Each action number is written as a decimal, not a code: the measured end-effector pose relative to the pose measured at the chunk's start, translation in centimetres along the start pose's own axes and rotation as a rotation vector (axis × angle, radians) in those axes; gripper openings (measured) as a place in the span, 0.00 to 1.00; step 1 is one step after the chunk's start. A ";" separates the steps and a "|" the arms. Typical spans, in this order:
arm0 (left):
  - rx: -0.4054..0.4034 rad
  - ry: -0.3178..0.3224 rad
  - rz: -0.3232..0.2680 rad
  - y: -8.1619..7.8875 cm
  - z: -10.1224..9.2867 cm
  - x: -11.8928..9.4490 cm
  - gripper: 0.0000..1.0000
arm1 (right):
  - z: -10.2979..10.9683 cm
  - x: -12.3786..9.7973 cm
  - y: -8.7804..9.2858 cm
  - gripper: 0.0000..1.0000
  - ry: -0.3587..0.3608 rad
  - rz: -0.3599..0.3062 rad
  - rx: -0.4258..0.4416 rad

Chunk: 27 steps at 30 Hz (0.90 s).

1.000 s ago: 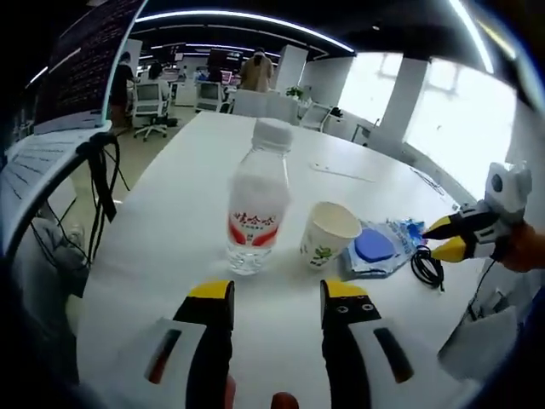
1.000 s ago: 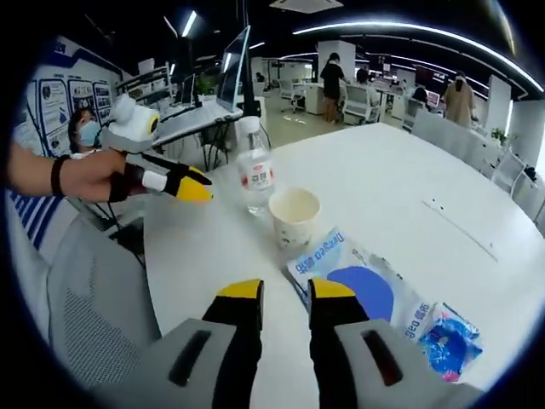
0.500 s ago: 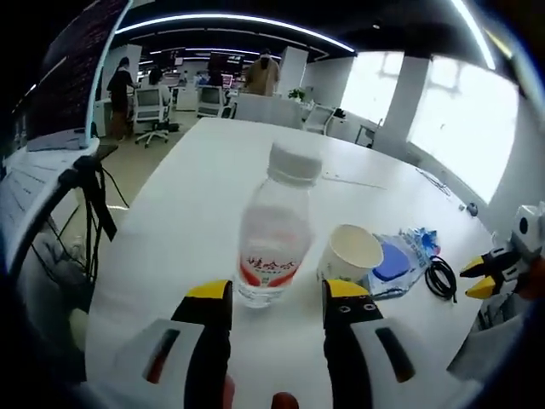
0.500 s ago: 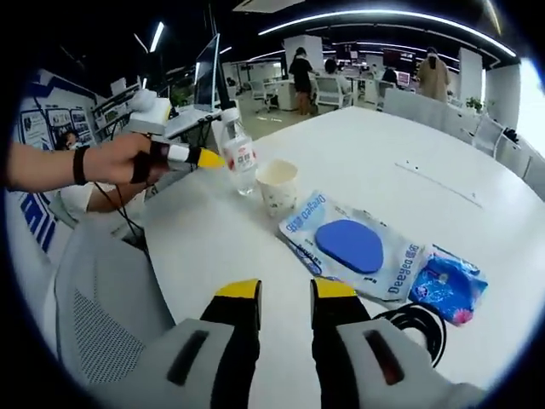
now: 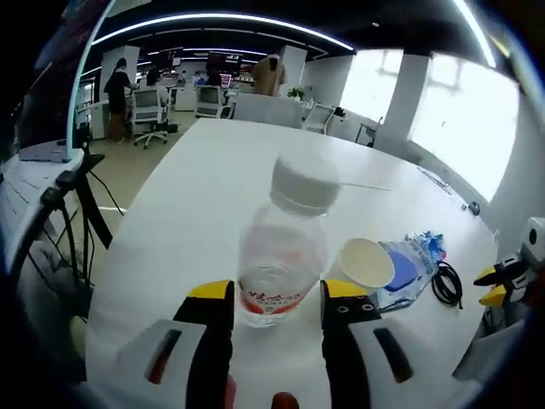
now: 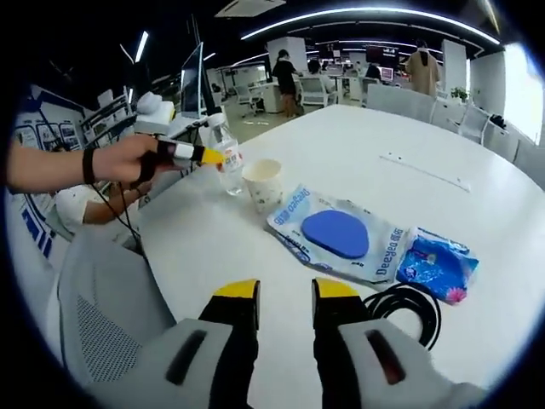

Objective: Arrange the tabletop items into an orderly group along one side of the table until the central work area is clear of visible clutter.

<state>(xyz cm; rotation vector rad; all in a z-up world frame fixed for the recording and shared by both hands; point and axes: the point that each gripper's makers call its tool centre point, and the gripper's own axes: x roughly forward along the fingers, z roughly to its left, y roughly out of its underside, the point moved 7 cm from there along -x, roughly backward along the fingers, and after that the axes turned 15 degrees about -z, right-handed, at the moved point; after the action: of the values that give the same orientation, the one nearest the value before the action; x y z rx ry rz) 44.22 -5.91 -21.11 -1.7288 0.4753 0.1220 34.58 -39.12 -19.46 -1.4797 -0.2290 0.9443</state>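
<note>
A clear water bottle (image 5: 277,251) with a white cap and red label stands upright on the white table (image 5: 213,170). My left gripper (image 5: 277,294) is open, and the bottle's base sits between its yellow-tipped jaws. Beside the bottle is a paper cup (image 5: 364,266), then a clear packet with a blue pad (image 5: 402,268) and a black cable (image 5: 447,284). In the right gripper view, the left gripper (image 6: 203,156) reaches the bottle (image 6: 226,158) next to the cup (image 6: 262,184). My right gripper (image 6: 285,294) is open over the table's near edge, holding nothing.
The clear packet (image 6: 336,234), a small blue packet (image 6: 438,264) and the coiled cable (image 6: 404,307) lie in front of the right gripper. A grey chair back (image 6: 111,315) is at the near left. A laptop on a stand (image 5: 43,145) is off the table's left.
The left gripper has closed in on the bottle, whose base now sits between its jaws. The right gripper has drawn back from the items toward the table edge.
</note>
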 end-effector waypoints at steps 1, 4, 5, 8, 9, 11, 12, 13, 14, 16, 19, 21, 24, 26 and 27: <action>-0.001 0.000 -0.001 0.0 0.0 0.0 0.38 | -0.1 -0.1 0.0 0.23 0.004 0.000 0.000; 0.001 0.006 -0.003 -0.1 -0.3 0.2 0.37 | -0.5 -0.5 0.2 0.26 0.019 0.002 0.009; 0.003 0.006 -0.004 -0.1 -0.4 0.2 0.36 | -0.7 -0.6 0.2 0.27 0.026 0.002 0.016; -0.008 0.000 -0.003 -0.1 -0.5 0.2 0.36 | -1.1 -1.0 0.4 0.28 0.038 0.000 0.025; -0.004 0.001 -0.002 -0.1 -0.6 0.3 0.36 | -1.2 -1.1 0.4 0.28 0.046 -0.002 0.030; -0.001 0.005 0.000 -0.1 -1.0 0.4 0.36 | -1.4 -1.3 0.4 0.28 0.058 -0.013 0.049; 0.001 0.005 0.001 0.0 -1.1 0.4 0.36 | -1.5 -1.4 0.4 0.28 0.062 -0.016 0.053; 0.002 0.006 0.002 0.0 -1.3 0.4 0.36 | -1.6 -1.4 0.3 0.28 0.065 -0.017 0.055; 0.002 0.006 0.002 0.0 -1.4 0.4 0.36 | -1.7 -1.5 0.3 0.28 0.070 -0.019 0.057; 0.002 0.006 0.002 0.1 -1.8 0.5 0.36 | -1.8 -1.6 0.3 0.28 0.075 -0.022 0.060; 0.002 0.007 0.005 0.1 -2.3 0.7 0.35 | -1.9 -1.6 0.3 0.28 0.078 -0.026 0.066; 0.001 0.011 0.008 0.2 -2.7 0.9 0.35 | -2.0 -1.7 0.4 0.28 0.080 -0.028 0.070; 0.003 0.006 0.012 0.2 -3.0 1.1 0.35 | -1.9 -1.8 0.6 0.28 0.081 -0.024 0.077; 0.003 0.001 0.012 0.3 -3.1 1.1 0.35 | -1.9 -1.9 0.7 0.28 0.080 -0.022 0.079; 0.005 -0.007 0.013 0.3 -3.0 1.1 0.35 | -1.9 -2.0 0.8 0.28 0.081 -0.022 0.082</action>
<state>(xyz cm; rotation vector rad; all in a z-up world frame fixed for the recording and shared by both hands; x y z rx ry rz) 44.54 -9.12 -21.07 -1.7202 0.4816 0.1355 34.27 -41.95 -19.66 -1.4335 -0.1458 0.8642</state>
